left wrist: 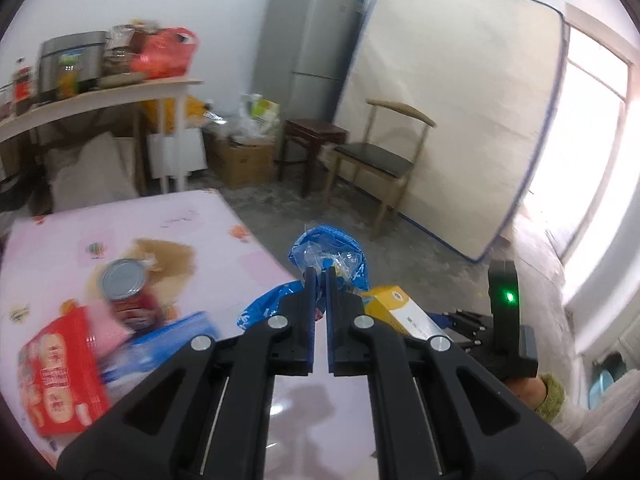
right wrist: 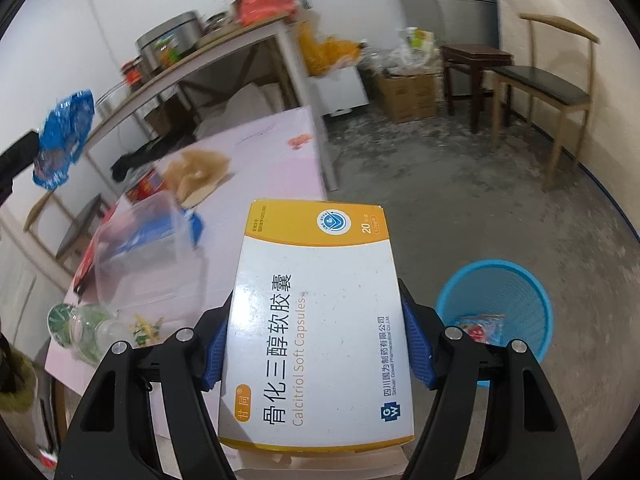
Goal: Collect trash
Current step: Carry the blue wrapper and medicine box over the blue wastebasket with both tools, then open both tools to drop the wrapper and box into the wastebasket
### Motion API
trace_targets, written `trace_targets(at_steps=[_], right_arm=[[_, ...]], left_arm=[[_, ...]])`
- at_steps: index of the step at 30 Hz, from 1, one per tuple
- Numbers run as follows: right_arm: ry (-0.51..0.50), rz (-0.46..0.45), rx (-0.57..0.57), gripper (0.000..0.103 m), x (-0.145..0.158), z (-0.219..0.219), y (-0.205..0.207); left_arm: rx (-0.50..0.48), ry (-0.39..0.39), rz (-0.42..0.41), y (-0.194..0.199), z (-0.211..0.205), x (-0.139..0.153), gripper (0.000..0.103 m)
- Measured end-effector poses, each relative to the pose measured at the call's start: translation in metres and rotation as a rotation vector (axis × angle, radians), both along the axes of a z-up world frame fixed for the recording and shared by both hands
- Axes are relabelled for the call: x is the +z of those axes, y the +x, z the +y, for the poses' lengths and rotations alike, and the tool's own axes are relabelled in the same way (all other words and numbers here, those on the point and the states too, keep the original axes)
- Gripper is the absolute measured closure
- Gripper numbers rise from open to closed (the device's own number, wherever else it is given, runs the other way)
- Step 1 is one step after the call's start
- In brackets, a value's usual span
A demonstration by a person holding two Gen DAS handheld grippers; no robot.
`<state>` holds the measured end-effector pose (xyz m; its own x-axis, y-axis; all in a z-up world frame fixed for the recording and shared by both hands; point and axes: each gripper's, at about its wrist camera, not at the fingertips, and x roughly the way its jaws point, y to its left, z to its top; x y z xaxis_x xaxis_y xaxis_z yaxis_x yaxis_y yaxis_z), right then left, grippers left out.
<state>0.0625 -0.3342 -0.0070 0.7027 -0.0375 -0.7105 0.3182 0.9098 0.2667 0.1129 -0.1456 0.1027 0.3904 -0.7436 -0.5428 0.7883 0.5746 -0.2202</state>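
Note:
My left gripper (left wrist: 319, 270) is shut on a crumpled blue plastic wrapper (left wrist: 330, 250), held above the edge of the pink table (left wrist: 120, 220); the same blue wrapper (right wrist: 64, 136) shows at the far left of the right wrist view. My right gripper (right wrist: 316, 344) is shut on a white and yellow medicine box (right wrist: 320, 320), its blue pads (right wrist: 418, 344) pressing on the box's long sides. That medicine box (left wrist: 396, 308) also appears just right of my left fingers. A blue mesh waste bin (right wrist: 496, 312) stands on the floor at lower right, with a red wrapper inside.
On the table lie a tin can (left wrist: 124, 288), a red carton (left wrist: 60, 372), a clear plastic tub (right wrist: 140, 248), a brown paper scrap (right wrist: 200, 172) and crushed bottles (right wrist: 84, 328). A chair (right wrist: 548, 88), stool (right wrist: 476, 60), cardboard box (right wrist: 408, 92), fridge (left wrist: 312, 40) and leaning mattress (left wrist: 452, 100) line the room.

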Motion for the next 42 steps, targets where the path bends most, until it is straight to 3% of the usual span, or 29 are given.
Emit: trace_targets(at_steps=[6,12,16,21,27,30,36,42], right_arm=[[0.045,0.02,-0.14,0.034,-0.011,-0.049,-0.033],[0.163,0.074,-0.312,0.034,-0.05,-0.101,-0.07],[0.298,0.109,-0.44,0.034,-0.088,-0.136,-0.097],[0.46,0.114,-0.579,0.034,-0.133,-0.166,-0.132],[0.547,0.095,-0.633,0.034,-0.162,-0.184,-0.144],[0.557,0.082,-0.626,0.034,-0.168,-0.194,-0.141],[0.571,0.103,-0.607,0.034,-0.186,-0.211,-0.134],[0.574,0.145,-0.562,0.034,-0.199,-0.224,-0.11]], left_arm=[[-0.064,0.062,0.085,-0.005,-0.067,-0.029,0.1],[-0.112,0.148,0.18,0.001,-0.132,-0.062,0.1],[-0.166,0.209,0.338,0.015,-0.183,-0.093,0.1],[-0.22,0.302,0.392,0.012,-0.241,-0.123,0.1],[-0.245,0.413,0.402,0.008,-0.309,-0.16,0.097],[-0.225,0.44,0.391,0.012,-0.328,-0.172,0.071],[-0.181,0.457,0.363,0.017,-0.318,-0.17,0.069],[-0.154,0.398,0.275,0.019,-0.266,-0.129,0.066]])
